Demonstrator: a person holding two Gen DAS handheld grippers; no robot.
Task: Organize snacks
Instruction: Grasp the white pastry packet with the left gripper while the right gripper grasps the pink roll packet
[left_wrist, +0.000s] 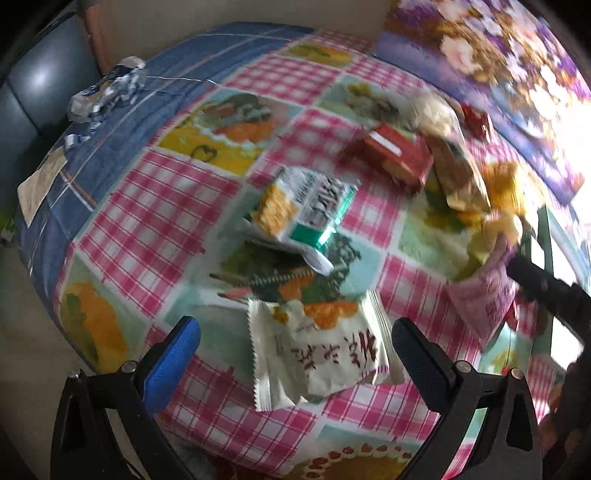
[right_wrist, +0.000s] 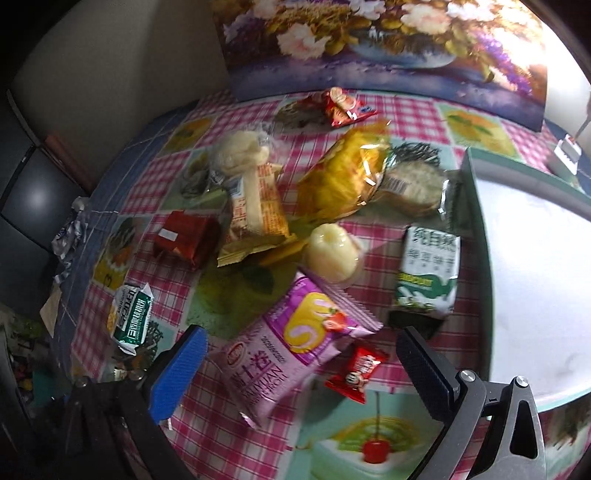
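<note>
My left tool (left_wrist: 295, 354) hangs wide and empty around a white snack packet (left_wrist: 317, 354) lying flat on the checked desk (left_wrist: 155, 206). My right tool (right_wrist: 301, 369), equally wide and empty, frames a purple cake-roll packet (right_wrist: 291, 343) beside a white tray (right_wrist: 535, 266). Both packets look light, soft and slick, so I judge a gentle pinch across the puffed middle safer than the crimped ends.

- A pink checked cloth (right_wrist: 417, 110) with fruit and cake pictures covers the surface.
- A blue cloth (left_wrist: 177, 66) lies beyond it, far left.
- A floral painting (right_wrist: 369, 48) stands at the far edge.
- Crumpled foil (left_wrist: 107, 92) lies far left on the blue cloth.
</note>
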